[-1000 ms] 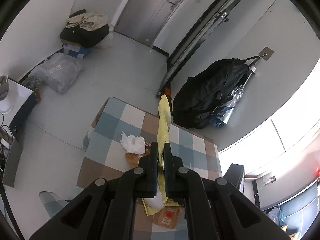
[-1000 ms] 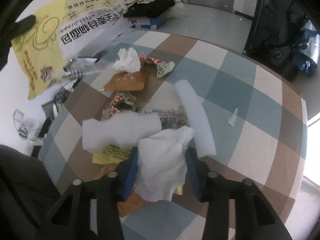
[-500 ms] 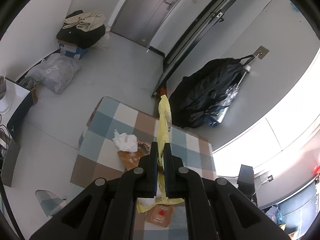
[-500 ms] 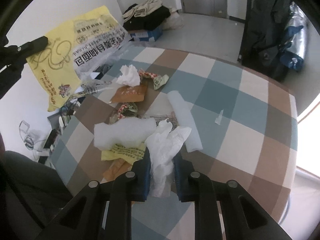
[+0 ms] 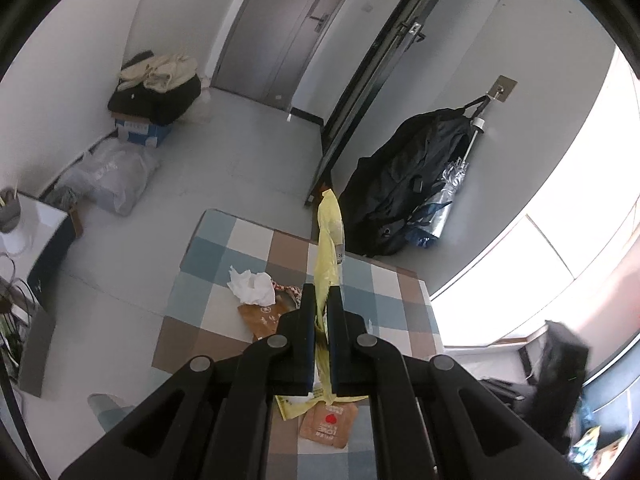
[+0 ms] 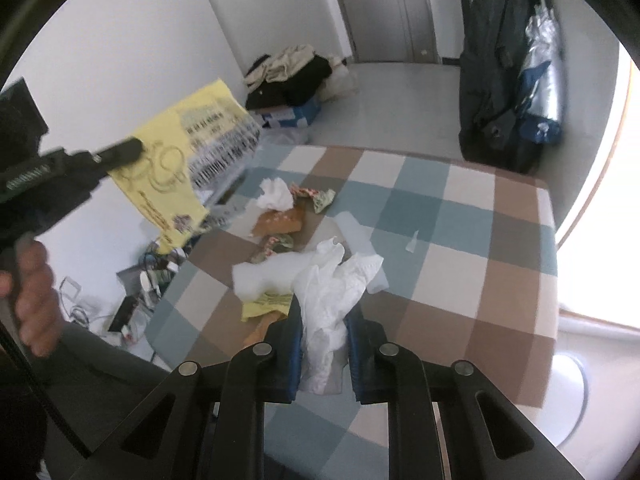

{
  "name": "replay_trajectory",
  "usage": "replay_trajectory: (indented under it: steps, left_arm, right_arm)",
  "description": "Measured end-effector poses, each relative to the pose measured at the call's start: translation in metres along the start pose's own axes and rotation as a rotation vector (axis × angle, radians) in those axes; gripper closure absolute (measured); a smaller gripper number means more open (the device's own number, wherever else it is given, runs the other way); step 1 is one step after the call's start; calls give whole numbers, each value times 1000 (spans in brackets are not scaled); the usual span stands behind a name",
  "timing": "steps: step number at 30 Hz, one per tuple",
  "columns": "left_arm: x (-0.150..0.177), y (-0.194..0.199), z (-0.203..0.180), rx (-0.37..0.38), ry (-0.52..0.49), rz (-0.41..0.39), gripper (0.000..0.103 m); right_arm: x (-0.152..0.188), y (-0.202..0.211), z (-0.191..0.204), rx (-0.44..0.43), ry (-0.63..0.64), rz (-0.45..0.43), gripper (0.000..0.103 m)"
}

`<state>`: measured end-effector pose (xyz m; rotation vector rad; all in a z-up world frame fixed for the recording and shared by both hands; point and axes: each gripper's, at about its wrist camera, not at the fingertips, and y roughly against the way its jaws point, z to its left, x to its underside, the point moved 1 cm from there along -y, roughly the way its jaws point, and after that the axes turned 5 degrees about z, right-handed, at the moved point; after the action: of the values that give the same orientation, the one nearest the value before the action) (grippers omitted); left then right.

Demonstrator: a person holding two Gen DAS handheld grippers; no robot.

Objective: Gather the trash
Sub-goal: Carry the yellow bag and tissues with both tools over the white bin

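Note:
My left gripper (image 5: 321, 300) is shut on a yellow plastic bag (image 5: 329, 248) and holds it high above the checkered table (image 5: 208, 252). The bag (image 6: 176, 168) also shows at the left of the right wrist view, hanging from the left gripper (image 6: 128, 148). My right gripper (image 6: 323, 312) is shut on a crumpled white tissue (image 6: 332, 292) and holds it above the table (image 6: 480, 240). Trash lies on the table: another white tissue (image 6: 275, 194), a brown wrapper (image 6: 280, 220), crumpled printed wrappers (image 6: 316, 196) and a white foam piece (image 6: 260, 276).
A black coat and silver umbrella (image 6: 508, 60) hang on the wall beyond the table. Clothes on a blue box (image 6: 288, 80) sit on the floor at the back. Cables and clutter (image 6: 144, 280) lie on the floor left of the table. A brown packet (image 5: 328, 424) lies under the left gripper.
My right gripper closed on the white tissue and lifted it off the pile. My left gripper rose higher with the yellow bag, so the table looks smaller.

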<state>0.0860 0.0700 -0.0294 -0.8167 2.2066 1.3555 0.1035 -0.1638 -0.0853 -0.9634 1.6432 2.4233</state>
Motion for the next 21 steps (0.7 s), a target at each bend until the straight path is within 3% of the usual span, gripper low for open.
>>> replay_trajectory:
  steps: [5, 11, 16, 21]
  left_arm:
    - [1, 6, -17, -25, -53, -21, 102]
    - [3, 19, -68, -13, -170, -45, 102]
    - [3, 23, -110, 33, -204, -38, 102]
    - [6, 4, -162, 119, -245, 32, 102]
  right_arm:
    - [2, 41, 0, -35, -16, -79, 86]
    - [12, 97, -5, -55, -25, -170, 86]
    - [27, 154, -26, -28, -61, -271, 86]
    - [54, 213, -61, 32, -128, -373, 86]
